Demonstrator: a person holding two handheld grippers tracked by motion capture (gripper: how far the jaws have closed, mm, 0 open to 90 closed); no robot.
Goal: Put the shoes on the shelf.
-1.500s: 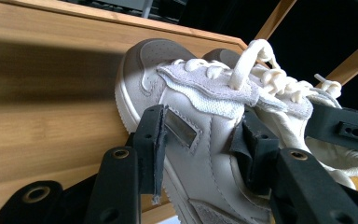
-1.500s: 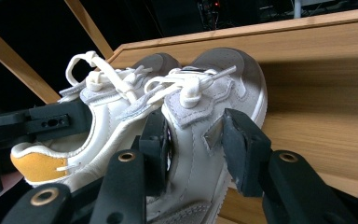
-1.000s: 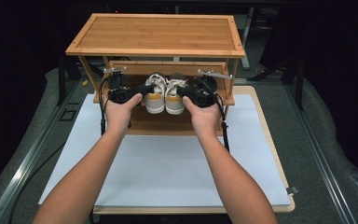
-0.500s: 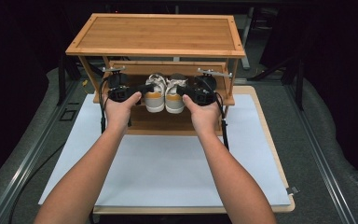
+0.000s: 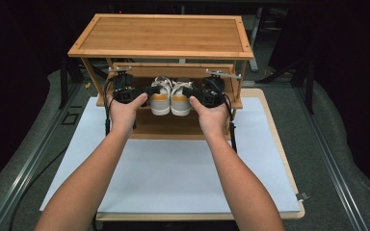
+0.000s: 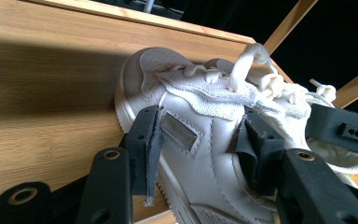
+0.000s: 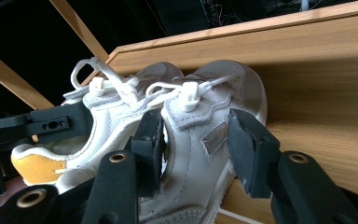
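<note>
Two white sneakers with yellow heels stand side by side on the middle shelf point(image 5: 103, 101) of a bamboo rack, heels toward me. My left gripper point(image 5: 151, 90) point(image 6: 200, 140) straddles the outer side wall of the left sneaker point(image 5: 160, 102) point(image 6: 144, 79). My right gripper point(image 5: 189, 91) point(image 7: 196, 144) straddles the outer wall of the right sneaker point(image 5: 180, 103) point(image 7: 235, 84). Both pairs of jaws have just been opening. One pad of each sits inside the shoe's mouth and the other outside, off the leather. Neither sneaker is lifted.
The rack's top board point(image 5: 161, 36) overhangs the shelf, and its slanted side posts point(image 7: 9, 77) frame the opening. A lower shelf point(image 5: 171, 127) juts out in front. A white mat point(image 5: 173, 178) covers the table before the rack. Each gripper view also catches the other gripper point(image 6: 345, 130) point(image 7: 46, 123).
Both hands and both sneakers have stayed where they were. The jaws of each gripper stand slightly wider around the shoe walls than before.
</note>
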